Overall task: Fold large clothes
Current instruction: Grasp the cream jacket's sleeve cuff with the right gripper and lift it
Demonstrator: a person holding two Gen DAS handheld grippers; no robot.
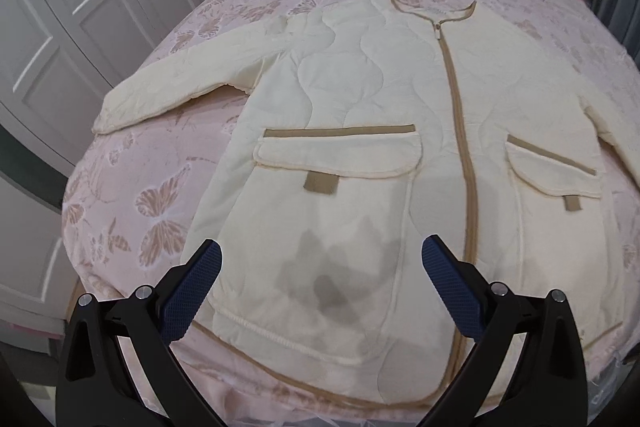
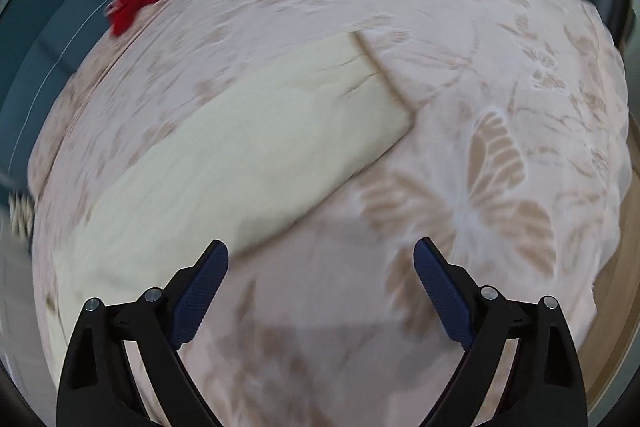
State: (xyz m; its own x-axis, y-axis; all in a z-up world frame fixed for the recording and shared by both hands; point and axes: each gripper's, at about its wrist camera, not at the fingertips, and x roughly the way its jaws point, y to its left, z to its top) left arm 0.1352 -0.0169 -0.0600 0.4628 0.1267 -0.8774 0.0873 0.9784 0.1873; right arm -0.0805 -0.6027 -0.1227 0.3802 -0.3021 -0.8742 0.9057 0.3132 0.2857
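Bed (image 1: 120, 195) w/ pink butterfly cover carries cream jacket (image 1: 360, 99) spread flat mid-bed, zipped, hem at near edge. One sleeve (image 2: 248, 155) stretches twd bed's side edge. Left gripper (image 1: 321, 255) jaws wide, empty, above hem; right gripper (image 2: 321, 254) jaws apart, empty, beside sleeve.

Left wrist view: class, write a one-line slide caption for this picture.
Open left gripper hovers over the hem of a cream quilted jacket, zipped and spread flat on a pink butterfly bedspread.
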